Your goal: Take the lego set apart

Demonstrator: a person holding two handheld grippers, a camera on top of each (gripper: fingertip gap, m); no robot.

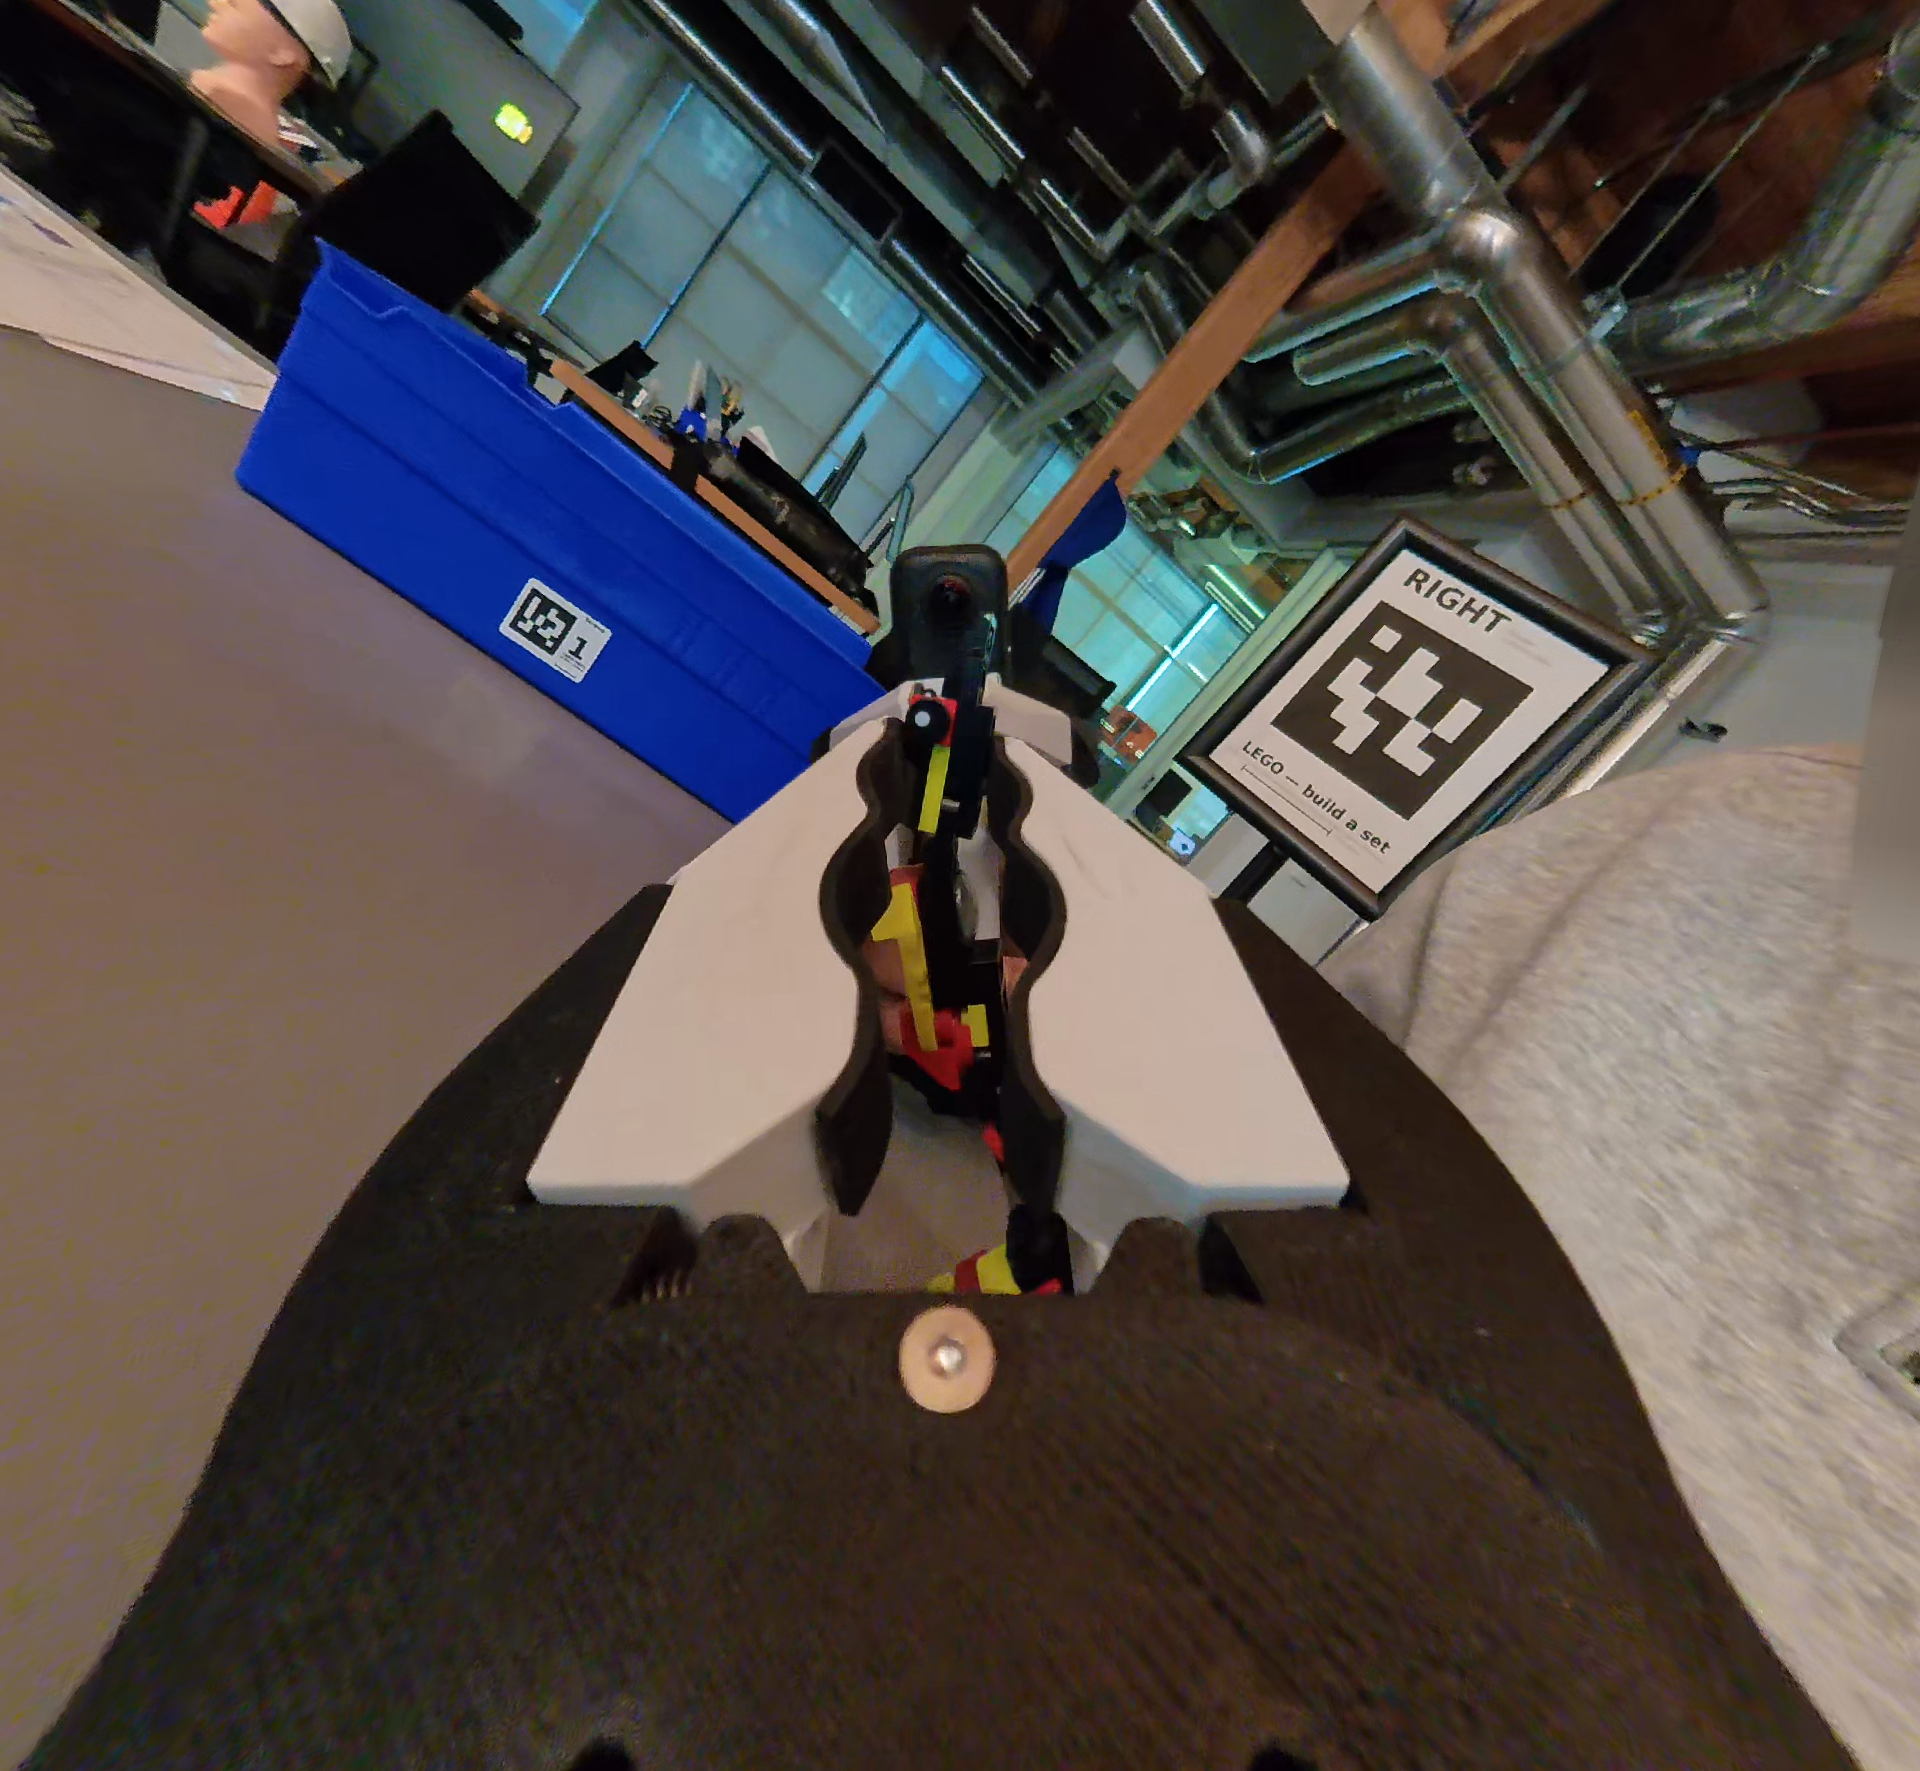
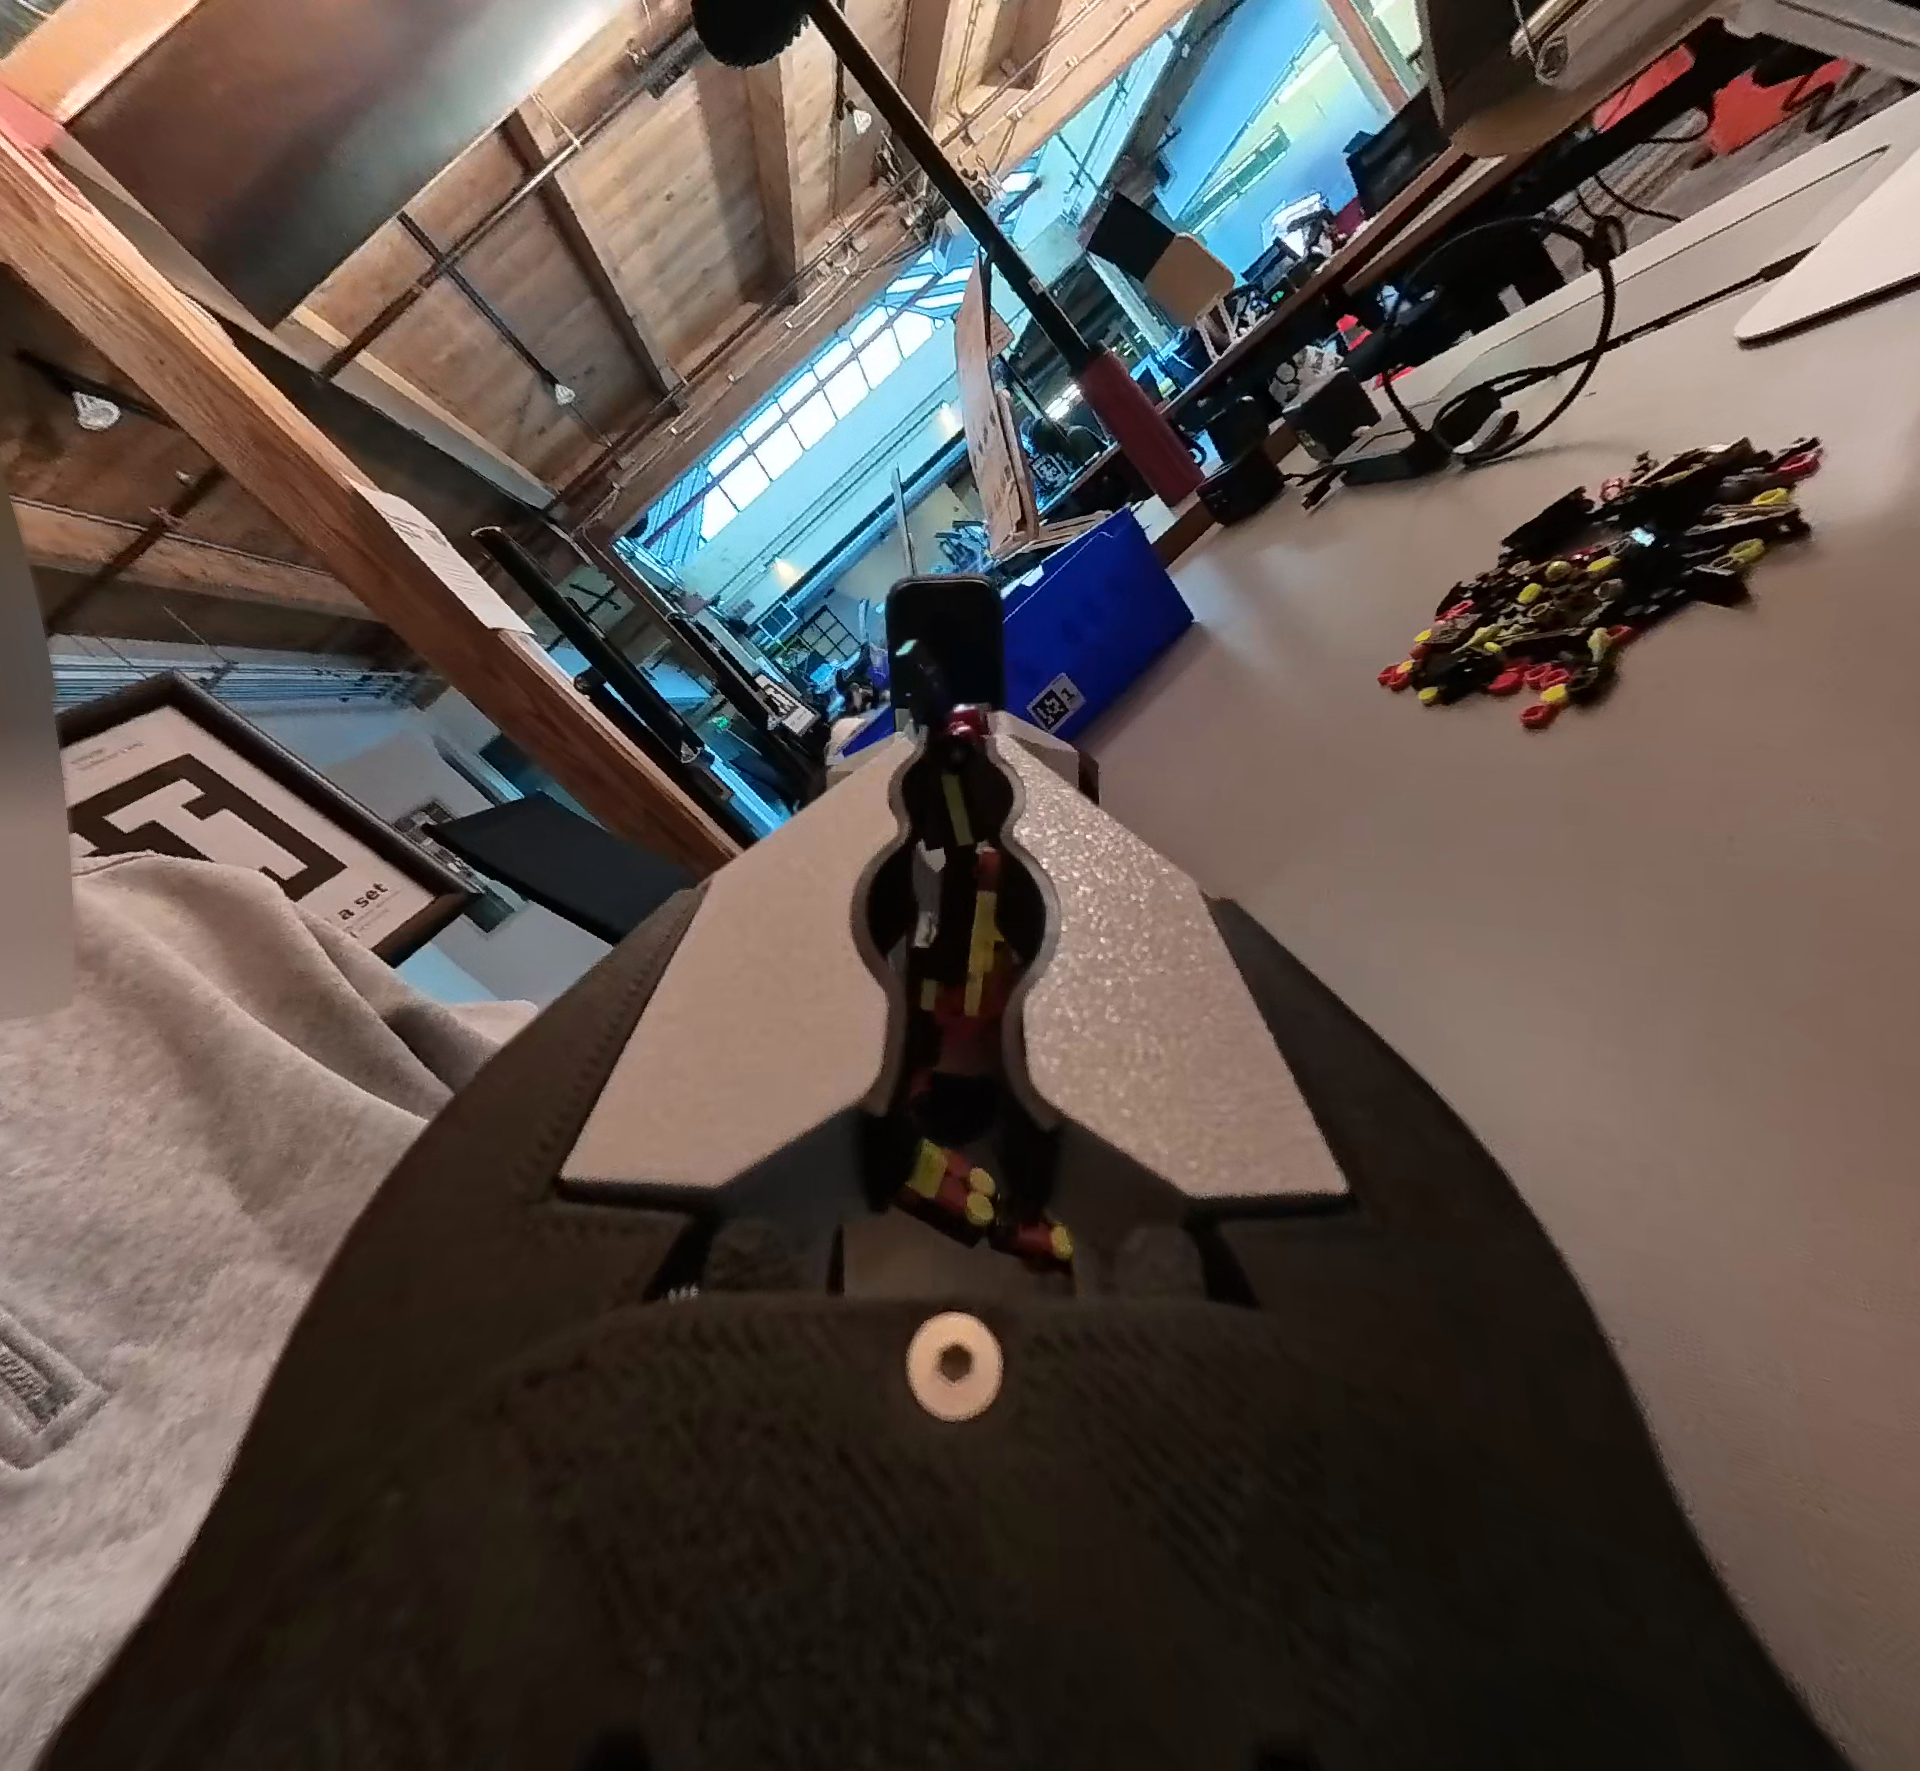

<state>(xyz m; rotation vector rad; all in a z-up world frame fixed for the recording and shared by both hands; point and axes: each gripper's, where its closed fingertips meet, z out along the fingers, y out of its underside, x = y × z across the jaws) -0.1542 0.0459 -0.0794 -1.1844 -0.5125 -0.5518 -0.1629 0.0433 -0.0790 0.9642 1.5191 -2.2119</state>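
Note:
A thin red, yellow and black lego assembly (image 1: 925, 952) is clamped between my left gripper's (image 1: 940, 734) white fingers, held above the grey table (image 1: 208, 786). My right gripper (image 2: 951, 745) is shut on the same assembly (image 2: 961, 952) from the opposite side. The two grippers face each other tip to tip; the other gripper's black camera shows just beyond the tips in the left wrist view (image 1: 948, 594) and in the right wrist view (image 2: 940, 630). Most of the assembly is hidden by the fingers. A pile of loose lego pieces (image 2: 1600, 599) lies on the table to the right.
A blue bin (image 1: 520, 516) stands on the table behind the grippers; it also shows in the right wrist view (image 2: 1091, 620). A framed sign (image 1: 1413, 713) stands beside a person's grey sleeve (image 1: 1662, 1098). Cables and headphones (image 2: 1507, 391) lie at the table's far side. Both grippers' tips are close together, under 4 cm apart.

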